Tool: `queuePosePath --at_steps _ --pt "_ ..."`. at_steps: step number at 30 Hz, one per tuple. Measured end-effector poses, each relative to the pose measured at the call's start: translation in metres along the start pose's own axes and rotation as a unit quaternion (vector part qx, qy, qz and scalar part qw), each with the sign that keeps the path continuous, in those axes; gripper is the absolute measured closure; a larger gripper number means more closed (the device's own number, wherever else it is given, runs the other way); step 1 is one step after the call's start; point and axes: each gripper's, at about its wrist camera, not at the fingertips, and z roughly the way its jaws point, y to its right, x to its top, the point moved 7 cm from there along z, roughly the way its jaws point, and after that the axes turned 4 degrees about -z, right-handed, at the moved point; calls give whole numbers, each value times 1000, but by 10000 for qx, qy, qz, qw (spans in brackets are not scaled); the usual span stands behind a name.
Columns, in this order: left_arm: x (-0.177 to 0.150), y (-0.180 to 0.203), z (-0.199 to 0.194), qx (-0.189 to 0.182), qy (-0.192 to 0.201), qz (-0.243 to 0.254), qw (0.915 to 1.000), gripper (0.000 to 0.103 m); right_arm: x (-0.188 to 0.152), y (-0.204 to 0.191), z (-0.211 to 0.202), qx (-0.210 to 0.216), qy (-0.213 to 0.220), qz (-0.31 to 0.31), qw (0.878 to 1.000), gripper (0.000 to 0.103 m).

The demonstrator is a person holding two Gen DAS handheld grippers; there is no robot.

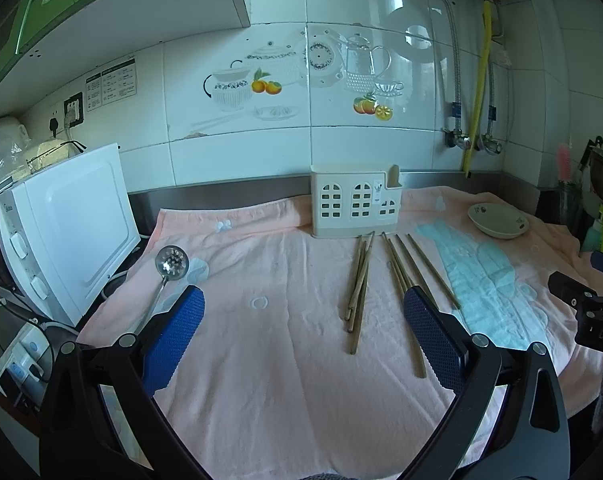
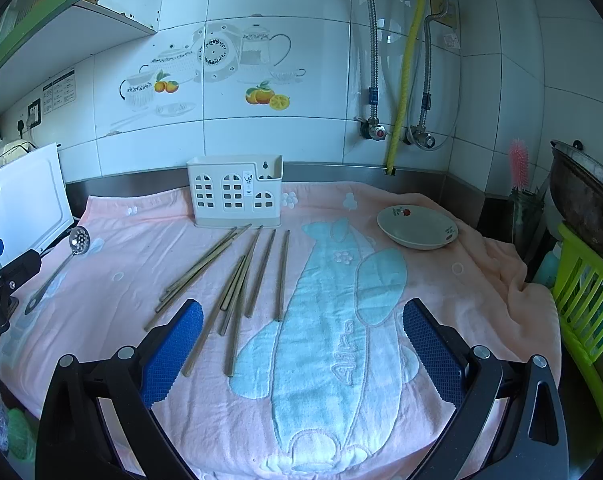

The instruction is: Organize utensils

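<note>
Several wooden chopsticks [image 1: 359, 280] [image 2: 237, 280] lie loose on a pink towel [image 1: 269, 360] [image 2: 441, 292], just in front of a cream utensil holder [image 1: 355, 206] [image 2: 233, 190] standing by the wall. A perforated metal ladle [image 1: 169, 266] [image 2: 75, 242] rests on the towel's left side. My left gripper [image 1: 301, 320] hovers open above the towel, short of the chopsticks. My right gripper [image 2: 301, 332] is open too, above the towel's blue fish pattern, with the chopsticks ahead to its left. Neither holds anything.
A shallow ceramic dish [image 1: 497, 221] [image 2: 417, 227] sits at the towel's back right. A white microwave [image 1: 65, 224] stands at the left, a green plastic rack [image 2: 585, 300] and a dark wok [image 2: 585, 196] at the right. Pipes and valves [image 2: 397, 132] run down the tiled wall.
</note>
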Motion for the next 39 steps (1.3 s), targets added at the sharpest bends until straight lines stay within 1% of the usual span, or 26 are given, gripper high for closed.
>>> queuePosePath --at_steps 24,39 --pt "4 -6 11 106 -21 -26 9999 5 4 1 9 -4 -29 -63 10000 6" --pt "5 -9 31 144 -98 1 9998 5 0 -3 31 -43 -139 -183 9997 6"
